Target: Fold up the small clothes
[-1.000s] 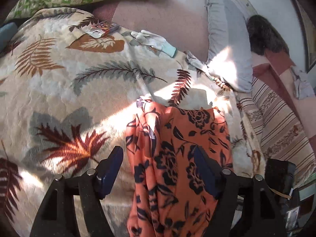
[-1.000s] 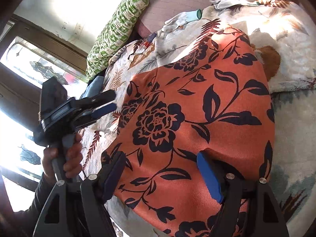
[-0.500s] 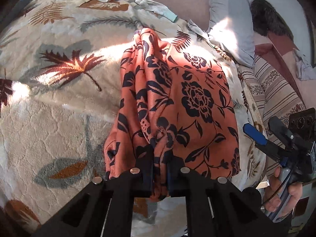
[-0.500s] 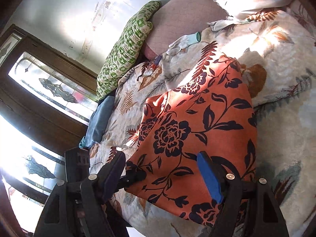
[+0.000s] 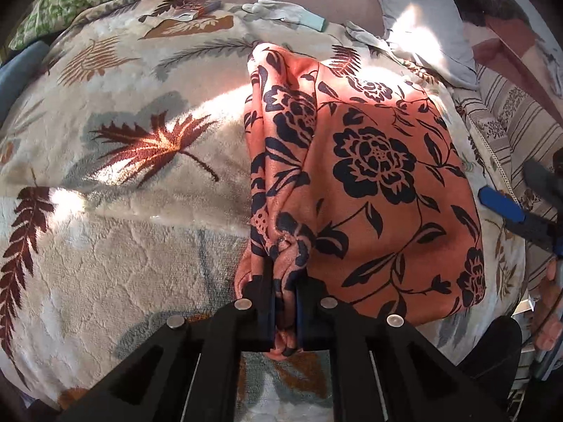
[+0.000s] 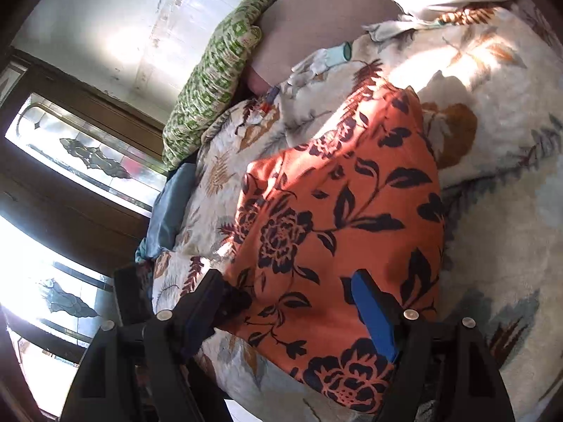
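Change: left gripper [image 5: 284, 302], spread wide a second ago with orange cloth [image 5: 369, 183] between its fingers, now clamped on bunched near-left corner of cloth. Meaning, as judgement: grasp done, fold can start; corner ready to lift and carry over.

Cloth: on leaf-print blanket [image 5: 116, 246], mostly flat, left edge gathered in ridge.

Pose: left gripper pitched steeply down at near edge. Right gripper [image 6: 288, 309] tilted down over near-right part of cloth, jaws apart, nothing held, clear of fabric.
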Action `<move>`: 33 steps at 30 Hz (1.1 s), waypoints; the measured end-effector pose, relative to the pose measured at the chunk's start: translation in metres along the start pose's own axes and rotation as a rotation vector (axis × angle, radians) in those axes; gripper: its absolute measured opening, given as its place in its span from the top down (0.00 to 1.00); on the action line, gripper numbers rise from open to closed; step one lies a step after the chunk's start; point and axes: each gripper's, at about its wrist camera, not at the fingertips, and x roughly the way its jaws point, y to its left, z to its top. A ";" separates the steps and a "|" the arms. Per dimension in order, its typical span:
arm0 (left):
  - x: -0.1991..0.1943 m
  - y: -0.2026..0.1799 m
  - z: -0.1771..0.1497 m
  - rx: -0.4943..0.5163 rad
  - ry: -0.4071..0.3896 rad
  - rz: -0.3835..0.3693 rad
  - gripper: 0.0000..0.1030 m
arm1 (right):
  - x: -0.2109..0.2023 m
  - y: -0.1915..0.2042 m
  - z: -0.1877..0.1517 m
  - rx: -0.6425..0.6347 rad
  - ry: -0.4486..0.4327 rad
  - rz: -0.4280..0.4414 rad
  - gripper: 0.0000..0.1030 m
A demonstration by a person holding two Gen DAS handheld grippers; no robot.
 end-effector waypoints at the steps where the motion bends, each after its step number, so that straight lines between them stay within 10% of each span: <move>1: 0.001 0.003 0.000 -0.015 -0.001 -0.013 0.91 | -0.001 0.003 0.007 0.004 -0.012 0.029 0.24; 8: -0.019 0.011 0.002 -0.061 -0.009 -0.061 0.86 | 0.048 -0.055 0.015 0.278 0.052 0.016 0.20; 14: -0.083 -0.018 0.030 0.004 -0.238 -0.046 0.55 | 0.053 -0.046 0.012 0.221 0.066 -0.022 0.20; 20: 0.021 0.002 0.049 -0.061 0.002 0.126 0.51 | 0.048 -0.050 0.015 0.227 0.093 0.007 0.20; 25: 0.012 -0.001 0.046 -0.028 -0.039 0.172 0.45 | 0.010 -0.031 0.046 0.148 -0.008 0.004 0.20; 29: 0.009 -0.001 0.045 -0.024 -0.049 0.176 0.45 | 0.004 -0.061 0.069 0.173 -0.119 -0.292 0.20; 33: 0.012 0.000 0.045 -0.027 -0.049 0.167 0.44 | 0.033 -0.086 0.067 0.218 -0.020 -0.267 0.20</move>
